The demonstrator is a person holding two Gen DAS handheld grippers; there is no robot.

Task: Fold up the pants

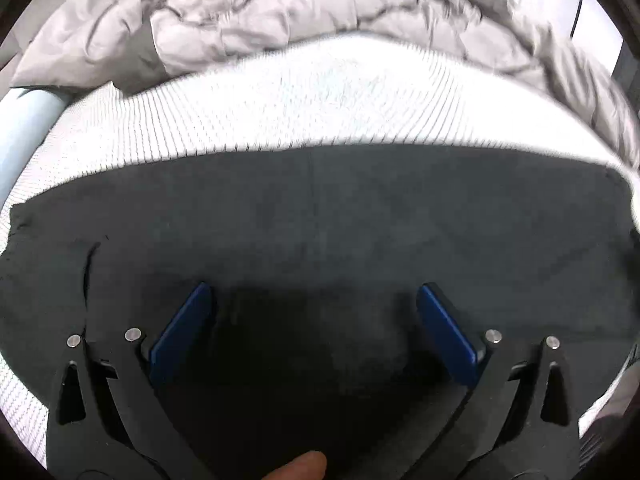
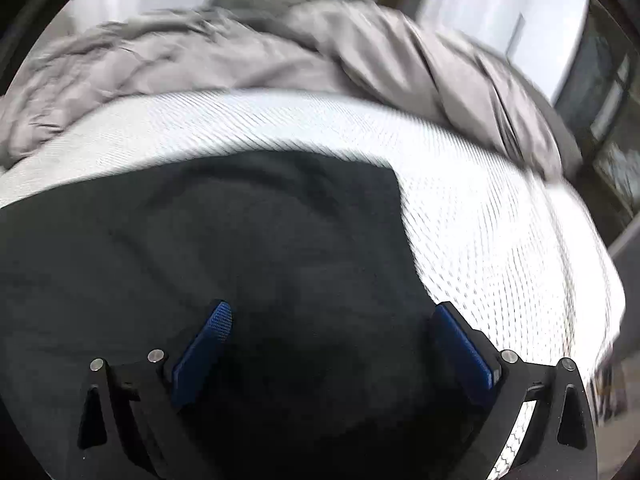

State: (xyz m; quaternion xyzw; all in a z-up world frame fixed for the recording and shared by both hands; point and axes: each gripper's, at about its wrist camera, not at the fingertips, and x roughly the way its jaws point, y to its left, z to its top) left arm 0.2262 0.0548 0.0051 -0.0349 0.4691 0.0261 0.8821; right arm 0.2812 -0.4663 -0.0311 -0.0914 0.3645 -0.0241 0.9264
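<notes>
We see both the left claw and the right claw spread wide above the dark pants, white bed at 12 o'clock.

the left gripper sits in the lower half of its frame with both black arms reaching up from the bottom corners. its blue pads stand wide apart, left and right of centre, nothing between them. a bare fingertip pokes in at the bottom edge, just left of centre.

the right gripper fills the lower part of its frame the same way, jaws spread wide. one textured blue pad leans in at lower left, the other at lower right, with nothing pinched between them.
</notes>
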